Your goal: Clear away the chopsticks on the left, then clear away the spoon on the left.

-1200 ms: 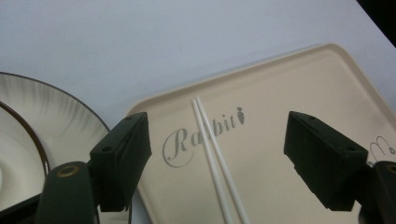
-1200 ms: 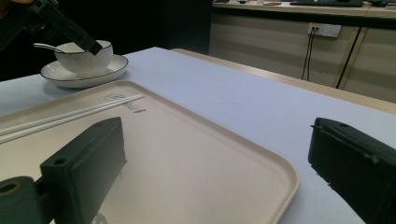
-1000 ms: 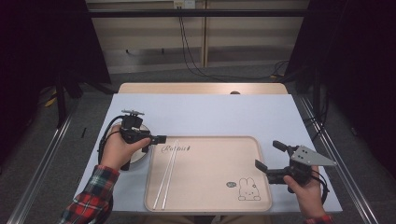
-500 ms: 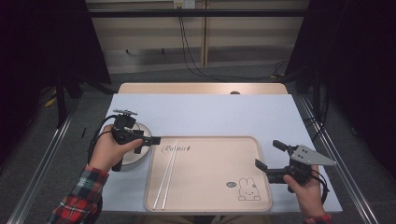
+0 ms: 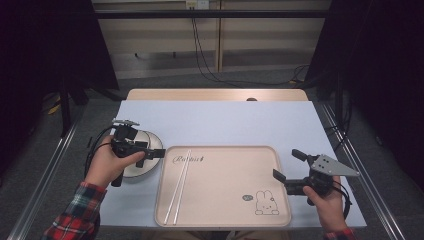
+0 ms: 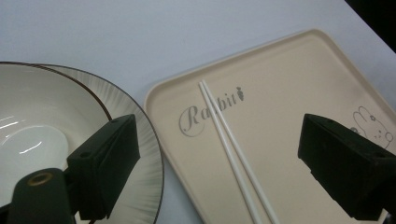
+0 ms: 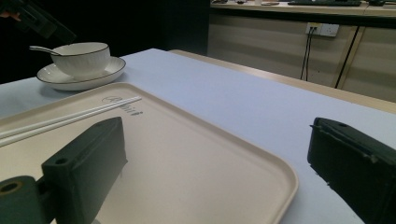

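So here's my setup: the beige rabbit tray [image 5: 225, 187] sits in the middle of the bench [image 5: 215, 120], and the white chopsticks [image 5: 179, 185] are already lying on it, along its left side, just past the "Rabbit" lettering. That bit looks done to me. What's left, I reckon, is the bowl [image 5: 142, 155] with its saucer [image 7: 79, 77], parked just off the tray's left edge, not on it yet. There's a spoon [image 7: 44, 49] resting in the bowl too. My left tongs [image 5: 150, 154] hover right over the bowl's tray-side rim, spread wide with nothing between them. My right tongs [image 5: 287, 167] hang at the tray's right edge near the rabbit drawing, also wide open and empty. So maybe a third of the way in, bowl set to go
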`<state>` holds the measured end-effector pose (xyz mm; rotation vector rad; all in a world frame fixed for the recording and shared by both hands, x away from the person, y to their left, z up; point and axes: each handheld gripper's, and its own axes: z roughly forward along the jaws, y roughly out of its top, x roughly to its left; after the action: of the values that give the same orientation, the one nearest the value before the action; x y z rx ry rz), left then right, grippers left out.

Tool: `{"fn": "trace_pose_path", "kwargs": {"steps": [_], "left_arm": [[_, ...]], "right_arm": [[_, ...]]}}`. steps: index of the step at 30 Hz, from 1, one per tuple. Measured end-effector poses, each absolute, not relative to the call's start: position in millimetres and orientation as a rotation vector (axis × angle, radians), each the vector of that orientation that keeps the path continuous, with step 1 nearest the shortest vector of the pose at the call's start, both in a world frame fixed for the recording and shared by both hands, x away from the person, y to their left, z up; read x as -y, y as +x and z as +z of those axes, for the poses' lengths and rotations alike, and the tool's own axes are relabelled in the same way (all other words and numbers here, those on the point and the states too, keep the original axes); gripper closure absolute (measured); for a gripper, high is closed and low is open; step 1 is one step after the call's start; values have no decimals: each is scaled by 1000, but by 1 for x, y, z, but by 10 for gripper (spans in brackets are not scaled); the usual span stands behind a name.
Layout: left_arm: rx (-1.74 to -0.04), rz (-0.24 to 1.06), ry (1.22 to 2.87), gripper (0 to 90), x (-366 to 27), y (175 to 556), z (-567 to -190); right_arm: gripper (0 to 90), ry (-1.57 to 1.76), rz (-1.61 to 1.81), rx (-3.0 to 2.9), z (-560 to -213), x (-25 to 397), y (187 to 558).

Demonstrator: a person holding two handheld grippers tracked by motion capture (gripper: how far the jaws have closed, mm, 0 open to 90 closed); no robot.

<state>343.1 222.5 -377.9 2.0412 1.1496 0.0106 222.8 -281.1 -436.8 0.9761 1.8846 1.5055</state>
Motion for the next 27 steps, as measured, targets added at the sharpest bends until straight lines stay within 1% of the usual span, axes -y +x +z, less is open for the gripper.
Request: {"fn": "trace_pose_path", "kwargs": {"steps": [7, 21, 24, 27], "left_arm": [[-1168, -14, 2049, 126, -230, 339, -378], [-1197, -21, 2037, 131, -247, 332, -382], [-1204, -27, 2031, 142, -251, 330, -382], [-1197, -31, 2040, 185, -256, 329, -381]], "right_arm": [[38, 973, 1508, -1892, -437, 280, 223], [38, 972, 1517, -1890, -438, 280, 225], [38, 979, 1518, -1890, -438, 280, 225], [38, 983, 1523, -1887, -438, 279, 225]]}}
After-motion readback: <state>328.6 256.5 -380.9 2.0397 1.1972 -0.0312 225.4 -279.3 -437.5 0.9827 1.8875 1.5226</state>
